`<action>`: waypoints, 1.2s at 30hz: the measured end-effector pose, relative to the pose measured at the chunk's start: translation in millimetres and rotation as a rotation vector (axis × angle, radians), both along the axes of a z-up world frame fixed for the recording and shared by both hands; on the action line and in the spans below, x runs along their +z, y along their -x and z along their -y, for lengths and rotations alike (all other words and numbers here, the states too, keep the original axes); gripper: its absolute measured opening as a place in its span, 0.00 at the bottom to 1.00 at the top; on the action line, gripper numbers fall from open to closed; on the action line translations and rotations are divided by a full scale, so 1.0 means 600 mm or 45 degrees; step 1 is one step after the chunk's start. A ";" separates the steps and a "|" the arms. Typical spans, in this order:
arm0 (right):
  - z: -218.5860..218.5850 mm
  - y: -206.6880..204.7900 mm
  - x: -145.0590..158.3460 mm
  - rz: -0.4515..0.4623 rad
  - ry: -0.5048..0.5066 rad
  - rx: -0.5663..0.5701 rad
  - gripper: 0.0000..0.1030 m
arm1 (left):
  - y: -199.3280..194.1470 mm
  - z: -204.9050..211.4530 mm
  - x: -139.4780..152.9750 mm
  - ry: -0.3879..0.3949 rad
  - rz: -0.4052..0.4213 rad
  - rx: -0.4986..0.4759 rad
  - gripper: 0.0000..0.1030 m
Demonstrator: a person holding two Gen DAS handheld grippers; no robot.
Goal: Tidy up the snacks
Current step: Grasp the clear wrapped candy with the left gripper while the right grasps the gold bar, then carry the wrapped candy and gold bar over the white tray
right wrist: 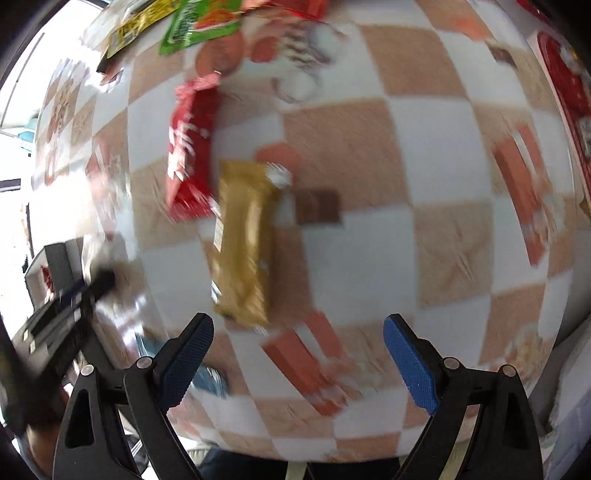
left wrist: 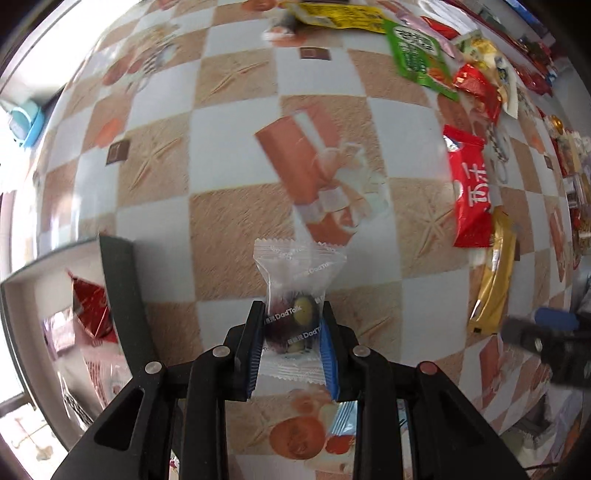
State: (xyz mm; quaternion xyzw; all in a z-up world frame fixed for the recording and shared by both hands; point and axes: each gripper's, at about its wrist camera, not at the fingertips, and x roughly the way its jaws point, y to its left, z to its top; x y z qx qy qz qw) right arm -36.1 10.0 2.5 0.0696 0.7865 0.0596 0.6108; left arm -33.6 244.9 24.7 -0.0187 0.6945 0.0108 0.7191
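Note:
My left gripper (left wrist: 291, 314) is shut on a clear-wrapped candy packet (left wrist: 295, 291) printed "DadTalk" and holds it above the checkered tablecloth (left wrist: 229, 221). A white box with dark walls (left wrist: 118, 291) lies at the left and holds red and pink snack packets (left wrist: 90, 308). My right gripper (right wrist: 297, 325) is open and empty above the table, with a gold bar (right wrist: 243, 240) just beyond its left finger and a red packet (right wrist: 190, 147) further off. The gold bar (left wrist: 493, 284) and red packet (left wrist: 471, 192) also show in the left wrist view.
Several loose snacks lie along the far edge: a green bag (left wrist: 417, 51), a yellow packet (left wrist: 340, 14), a red foil packet (left wrist: 476, 88). A small blue-white wrapper (left wrist: 343, 417) lies under my left gripper. My right gripper (left wrist: 546, 339) shows at the right.

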 end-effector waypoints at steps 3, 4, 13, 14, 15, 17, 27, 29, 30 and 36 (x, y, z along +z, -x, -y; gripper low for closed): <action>-0.023 -0.024 -0.010 0.020 0.060 0.011 0.91 | -0.006 -0.002 0.001 -0.013 -0.002 -0.006 0.31; -0.029 -0.028 -0.017 0.007 0.084 0.019 0.91 | -0.007 0.002 0.000 -0.021 0.003 -0.014 0.31; -0.045 -0.038 -0.035 -0.036 0.151 0.054 1.00 | 0.026 0.021 0.004 -0.024 0.025 -0.007 0.31; -0.045 -0.038 -0.033 -0.028 0.150 0.058 1.00 | 0.032 0.022 0.001 -0.022 0.026 -0.011 0.31; -0.047 -0.037 -0.030 -0.017 0.153 0.073 0.98 | 0.033 0.022 0.002 -0.017 0.024 -0.013 0.31; -0.063 -0.024 -0.019 0.018 0.158 0.110 0.89 | 0.034 0.017 0.000 0.001 0.015 -0.016 0.31; -0.080 -0.003 0.031 0.079 0.020 0.133 0.28 | 0.073 0.015 0.033 0.078 0.053 -0.013 0.30; -0.067 0.007 0.049 0.089 -0.019 0.133 0.28 | 0.086 0.016 0.047 0.097 0.071 -0.014 0.30; -0.063 0.013 0.053 0.086 -0.037 0.129 0.28 | 0.093 0.018 0.054 0.106 0.079 -0.019 0.30; -0.028 0.054 0.083 0.065 -0.104 0.045 0.28 | 0.136 0.020 0.089 0.155 0.091 -0.031 0.30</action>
